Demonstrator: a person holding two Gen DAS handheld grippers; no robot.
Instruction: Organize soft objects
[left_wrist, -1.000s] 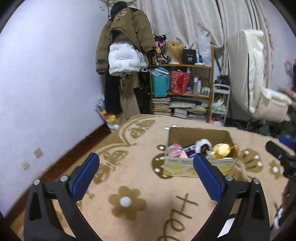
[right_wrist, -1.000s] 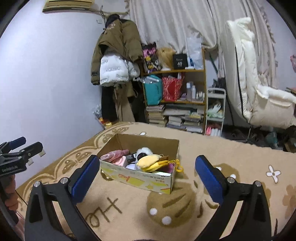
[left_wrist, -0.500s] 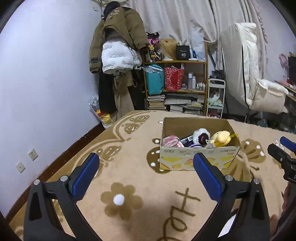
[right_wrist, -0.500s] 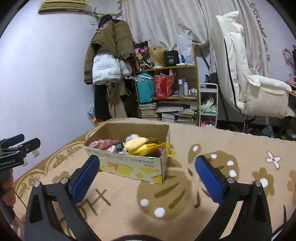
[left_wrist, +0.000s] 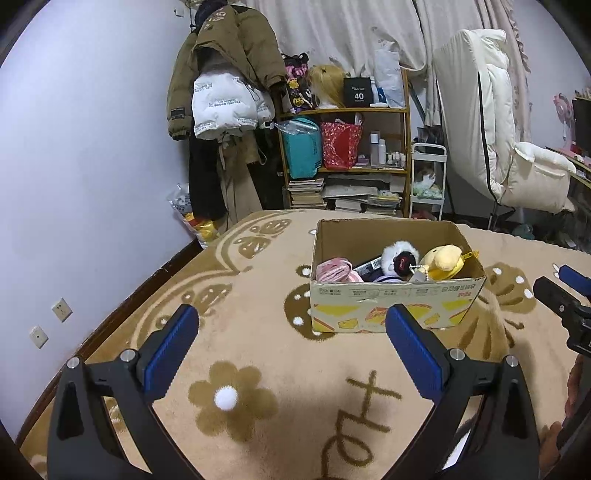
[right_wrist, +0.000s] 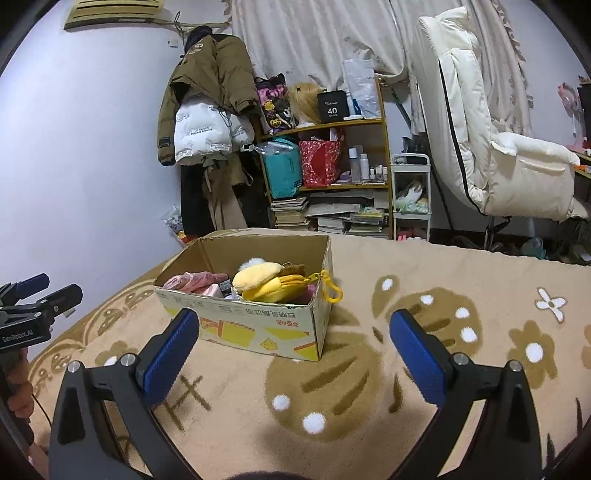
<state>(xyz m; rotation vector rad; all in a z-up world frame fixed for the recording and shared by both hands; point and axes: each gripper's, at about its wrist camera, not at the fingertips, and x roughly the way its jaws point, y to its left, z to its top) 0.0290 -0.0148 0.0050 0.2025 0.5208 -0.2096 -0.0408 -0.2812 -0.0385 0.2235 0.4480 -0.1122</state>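
Since nothing soft lies loose on the carpet (left_wrist: 280, 354) in either view, the gathering looks largely done — if anything is left, it is out of frame. The cardboard box (left_wrist: 391, 306) sits on the carpet ahead of me, open-topped and well filled: pink cloth (left_wrist: 334, 271) at one end, a white-and-black plush (left_wrist: 400, 256) mid-box, a yellow plush pouch (right_wrist: 267, 282) with its clip over the rim. Left gripper (left_wrist: 291, 347) and right gripper (right_wrist: 295, 343) both have jaws wide apart, holding nothing — short of the box.

Coats (left_wrist: 225, 85) hang left of cluttered shelf (left_wrist: 345, 155); white chair (right_wrist: 491, 144) right.
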